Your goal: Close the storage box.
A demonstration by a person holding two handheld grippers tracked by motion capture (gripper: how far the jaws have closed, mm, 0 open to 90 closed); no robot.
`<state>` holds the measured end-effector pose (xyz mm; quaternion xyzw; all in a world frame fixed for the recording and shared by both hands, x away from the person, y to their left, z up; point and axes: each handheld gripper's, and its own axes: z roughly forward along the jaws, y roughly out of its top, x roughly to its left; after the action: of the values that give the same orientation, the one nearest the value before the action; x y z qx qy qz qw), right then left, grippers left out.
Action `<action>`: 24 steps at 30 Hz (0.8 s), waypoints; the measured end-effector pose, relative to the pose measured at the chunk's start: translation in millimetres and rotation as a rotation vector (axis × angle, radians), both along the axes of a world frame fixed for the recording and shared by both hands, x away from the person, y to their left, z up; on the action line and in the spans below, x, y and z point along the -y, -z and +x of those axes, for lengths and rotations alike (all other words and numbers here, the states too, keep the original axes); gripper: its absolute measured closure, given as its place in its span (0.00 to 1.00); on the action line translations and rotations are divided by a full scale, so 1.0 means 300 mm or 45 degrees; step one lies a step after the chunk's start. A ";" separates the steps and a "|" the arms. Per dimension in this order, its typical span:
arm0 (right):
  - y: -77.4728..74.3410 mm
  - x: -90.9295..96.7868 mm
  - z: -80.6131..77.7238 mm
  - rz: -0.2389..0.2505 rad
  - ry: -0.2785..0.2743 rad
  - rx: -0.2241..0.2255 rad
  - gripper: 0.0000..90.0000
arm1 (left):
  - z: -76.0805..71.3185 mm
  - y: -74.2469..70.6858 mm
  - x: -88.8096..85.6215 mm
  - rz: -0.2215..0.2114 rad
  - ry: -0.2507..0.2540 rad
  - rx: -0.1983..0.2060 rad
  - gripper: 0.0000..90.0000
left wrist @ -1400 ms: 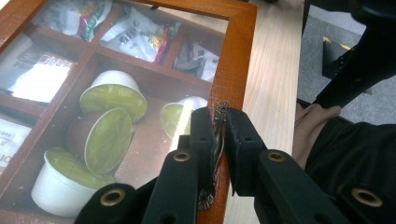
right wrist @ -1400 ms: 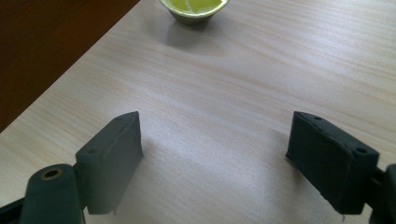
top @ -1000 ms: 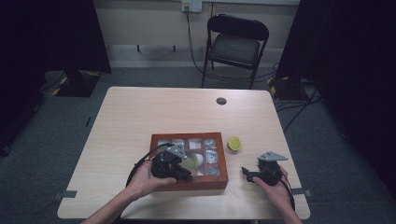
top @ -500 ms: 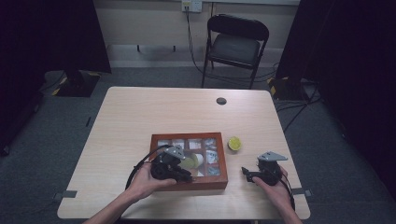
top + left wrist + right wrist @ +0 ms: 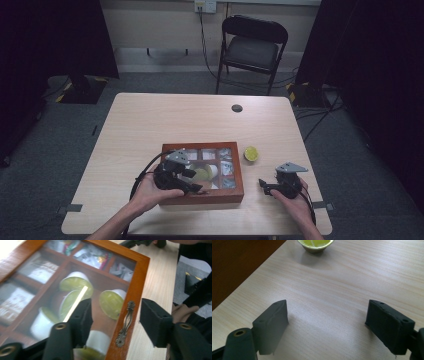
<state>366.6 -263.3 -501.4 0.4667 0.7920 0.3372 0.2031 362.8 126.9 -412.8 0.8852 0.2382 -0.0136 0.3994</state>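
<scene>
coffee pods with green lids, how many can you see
5 at least: four under the box's glass lid, namely; one loose on the table. Others may be hidden.

High view is looking down over the table [image 5: 150, 120]; both gripper views are hovering close, sharing the wooden box [image 5: 140, 272].

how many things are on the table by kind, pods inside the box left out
wooden box: 1
loose pod: 1
black disc: 1
grippers, left and right: 2
total: 5
</scene>
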 end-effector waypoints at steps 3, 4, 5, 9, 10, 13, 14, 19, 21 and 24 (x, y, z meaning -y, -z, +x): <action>0.000 0.000 0.000 0.000 0.000 0.000 0.19 | 0.001 0.001 -0.028 0.014 -0.031 0.012 0.41; 0.000 0.000 0.000 0.000 0.000 0.000 0.19 | 0.001 0.003 -0.037 0.010 -0.037 0.012 0.40; 0.000 0.000 0.000 0.000 0.000 0.000 0.19 | 0.000 0.004 -0.045 0.011 -0.047 0.012 0.38; 0.000 0.000 0.000 0.000 0.000 0.000 0.19 | 0.000 -0.004 -0.094 -0.012 -0.072 0.016 0.33; 0.000 0.000 0.000 0.000 0.000 0.000 0.19 | 0.001 -0.006 -0.111 -0.021 -0.090 0.021 0.32; 0.000 0.000 0.000 0.000 0.000 0.000 0.19 | 0.002 -0.005 -0.164 0.013 -0.134 0.026 0.29; 0.000 0.000 0.000 0.000 0.000 0.000 0.19 | 0.002 -0.004 -0.184 0.015 -0.150 0.026 0.28; 0.000 0.000 0.000 0.000 0.000 0.000 0.19 | 0.003 -0.006 -0.273 -0.043 -0.226 0.036 0.25; 0.000 0.000 0.000 0.000 0.000 0.000 0.19 | 0.001 -0.006 -0.303 -0.041 -0.250 0.044 0.24; 0.000 0.000 0.000 0.000 0.000 0.000 0.19 | -0.005 0.005 -0.350 -0.012 -0.284 0.058 0.24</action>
<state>366.6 -263.3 -501.4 0.4667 0.7920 0.3371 0.2031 361.3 231.8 -414.3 0.8514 0.3260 0.0500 0.4079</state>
